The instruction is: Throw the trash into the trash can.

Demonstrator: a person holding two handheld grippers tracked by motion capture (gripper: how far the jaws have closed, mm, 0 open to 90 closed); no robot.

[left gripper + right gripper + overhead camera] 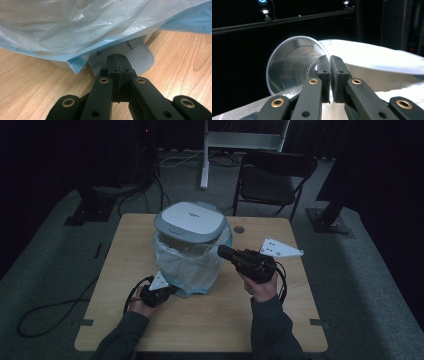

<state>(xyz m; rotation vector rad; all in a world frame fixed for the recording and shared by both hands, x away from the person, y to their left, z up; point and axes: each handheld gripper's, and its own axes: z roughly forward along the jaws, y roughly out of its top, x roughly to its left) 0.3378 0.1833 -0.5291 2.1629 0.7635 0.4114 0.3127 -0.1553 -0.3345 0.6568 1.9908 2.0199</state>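
Note:
A grey-lidded pedal bin [189, 222] lined with a pale blue plastic bag [187, 262] stands mid-table, its lid down. My left gripper [172, 290] lies low at the bin's front base. In the left gripper view its jaws [119, 58] are shut with nothing between them, and their tips sit over the ribbed grey pedal [141, 56] under the hanging bag [75, 25]. My right gripper [223, 252] is raised at the bin's right side. Its jaws [330, 62] are shut on the wall of a clear plastic cup [292, 67], held on its side beside the white lid [374, 58].
The wooden table [210, 320] has bare room in front of and beside the bin, and a small round grommet [239, 229] behind it. A black folding chair [272, 180] and a white stand [205, 160] are beyond the far edge. Cables [45, 315] trail on the floor at left.

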